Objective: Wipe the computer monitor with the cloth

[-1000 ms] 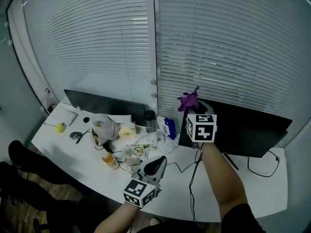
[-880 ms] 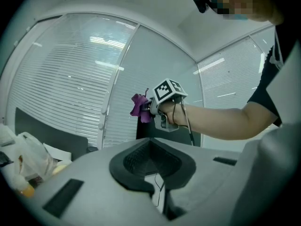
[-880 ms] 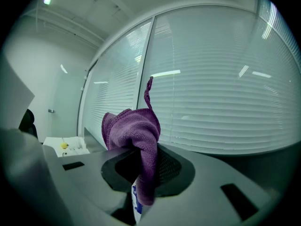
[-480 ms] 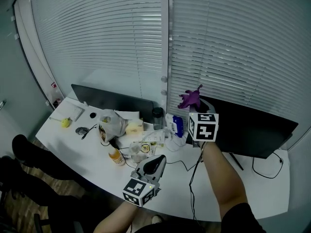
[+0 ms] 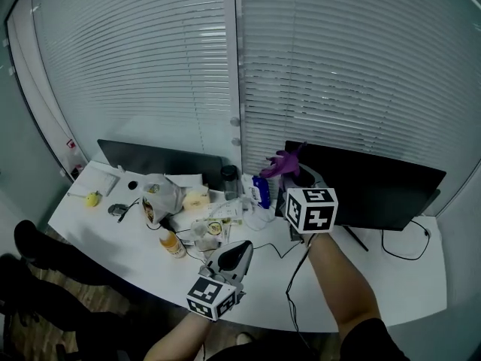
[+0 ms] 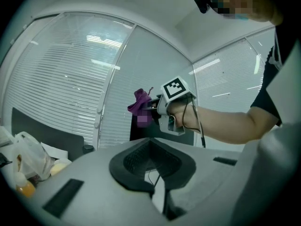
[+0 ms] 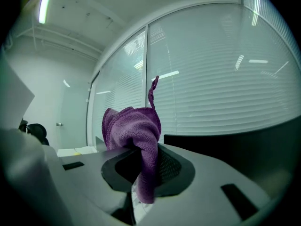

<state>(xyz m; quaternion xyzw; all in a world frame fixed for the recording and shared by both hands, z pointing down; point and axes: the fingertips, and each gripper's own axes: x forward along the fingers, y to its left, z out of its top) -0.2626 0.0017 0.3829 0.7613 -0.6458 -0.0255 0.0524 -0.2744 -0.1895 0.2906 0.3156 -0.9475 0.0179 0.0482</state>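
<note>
Purple microfibre cloth (image 7: 134, 128) sits pinched in right gripper (image 7: 141, 171) jaws by upper corner of black flat computer monitor (image 5: 376, 192), seemingly not touching; wiping remains; left gripper (image 6: 153, 168) jaws closed, empty.

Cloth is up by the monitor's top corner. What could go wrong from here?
The right gripper pinches only a fold of the cloth, so dragging might pull it free. Pressing the monitor near its top corner could rock it on its thin stand. The packet beside that edge could get knocked.
</note>
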